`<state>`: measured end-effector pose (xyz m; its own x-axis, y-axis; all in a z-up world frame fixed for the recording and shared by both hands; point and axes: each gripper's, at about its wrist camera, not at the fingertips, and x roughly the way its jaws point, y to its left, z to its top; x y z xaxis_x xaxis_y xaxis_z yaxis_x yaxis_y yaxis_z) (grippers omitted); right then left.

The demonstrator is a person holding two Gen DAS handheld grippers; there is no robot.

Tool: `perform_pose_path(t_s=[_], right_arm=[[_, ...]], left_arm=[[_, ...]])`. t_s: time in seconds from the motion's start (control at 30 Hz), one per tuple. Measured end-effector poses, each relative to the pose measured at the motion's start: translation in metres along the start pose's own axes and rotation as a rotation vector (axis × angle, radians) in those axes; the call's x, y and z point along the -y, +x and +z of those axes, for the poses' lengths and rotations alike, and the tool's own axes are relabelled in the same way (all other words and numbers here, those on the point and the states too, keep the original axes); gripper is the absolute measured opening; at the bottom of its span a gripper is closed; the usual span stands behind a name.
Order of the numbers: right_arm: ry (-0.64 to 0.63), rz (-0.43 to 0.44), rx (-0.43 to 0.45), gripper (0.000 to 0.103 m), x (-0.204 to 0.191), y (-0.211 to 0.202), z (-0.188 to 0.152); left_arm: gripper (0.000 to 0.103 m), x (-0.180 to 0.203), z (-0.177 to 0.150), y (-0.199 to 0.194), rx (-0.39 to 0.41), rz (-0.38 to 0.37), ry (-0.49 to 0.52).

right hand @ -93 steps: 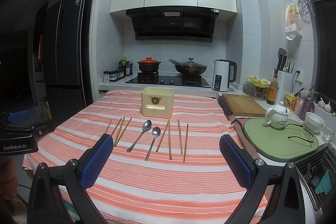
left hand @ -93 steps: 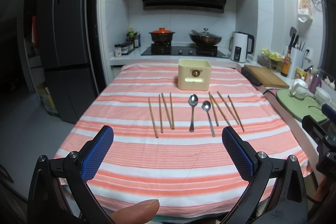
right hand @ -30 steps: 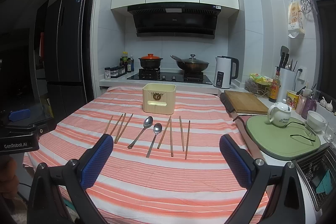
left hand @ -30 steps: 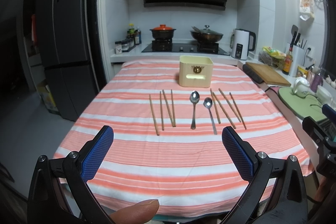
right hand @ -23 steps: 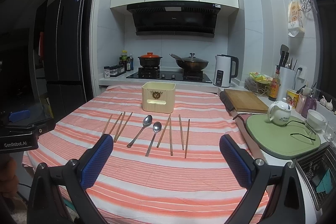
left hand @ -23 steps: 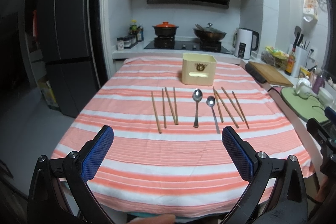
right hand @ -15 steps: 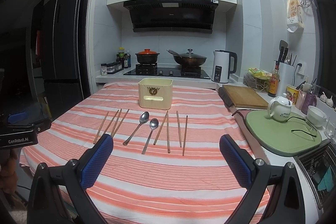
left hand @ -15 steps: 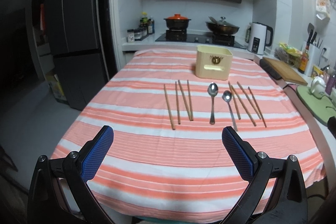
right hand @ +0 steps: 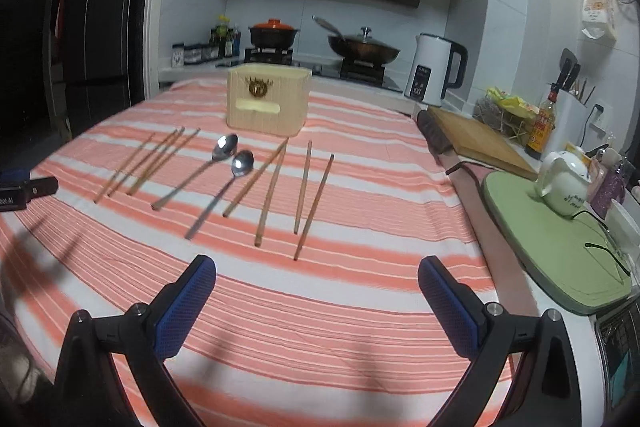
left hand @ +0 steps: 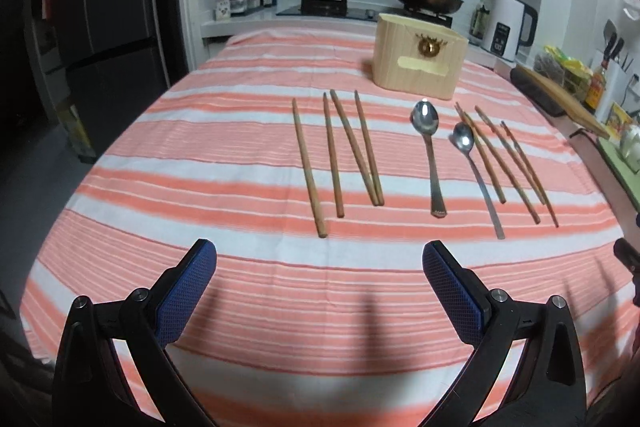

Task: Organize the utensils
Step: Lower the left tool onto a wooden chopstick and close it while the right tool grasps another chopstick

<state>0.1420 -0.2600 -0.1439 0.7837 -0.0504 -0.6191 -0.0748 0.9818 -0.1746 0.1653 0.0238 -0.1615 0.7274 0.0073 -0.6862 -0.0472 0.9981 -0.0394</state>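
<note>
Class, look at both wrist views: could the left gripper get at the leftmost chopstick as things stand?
Probably yes. The left gripper is open and the leftmost chopstick lies alone on the striped cloth just ahead, with nothing between them.

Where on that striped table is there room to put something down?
Bare cloth lies left of the chopsticks, and in a wide strip between the utensils and the open grippers. Crowded: the row of chopsticks and spoons before the box.
</note>
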Motion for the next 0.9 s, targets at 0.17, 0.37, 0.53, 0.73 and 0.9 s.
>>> perform_pose_path(t_s=[0.17, 0.37, 0.53, 0.73, 0.9], right_arm=[[0.008, 0.048, -0.127, 0.103, 0.012, 0.059, 0.003], [0.033, 0.100, -0.211, 0.103, 0.012, 0.100, 0.004], [0.024, 0.078, -0.254, 0.102, 0.010, 0.114, 0.003], [0.068, 0.121, -0.265, 0.099, 0.020, 0.121, 0.004], [0.037, 0.129, -0.232, 0.059, 0.017, 0.122, 0.013]], left_arm=[[0.103, 0.001, 0.001, 0.042, -0.060, 0.035, 0.023], [0.103, -0.003, 0.002, 0.065, -0.129, 0.061, 0.037], [0.103, -0.017, 0.003, 0.083, -0.197, 0.044, -0.010], [0.103, -0.019, 0.008, 0.088, -0.197, 0.068, -0.004], [0.101, -0.020, 0.010, 0.090, -0.196, 0.068, -0.006]])
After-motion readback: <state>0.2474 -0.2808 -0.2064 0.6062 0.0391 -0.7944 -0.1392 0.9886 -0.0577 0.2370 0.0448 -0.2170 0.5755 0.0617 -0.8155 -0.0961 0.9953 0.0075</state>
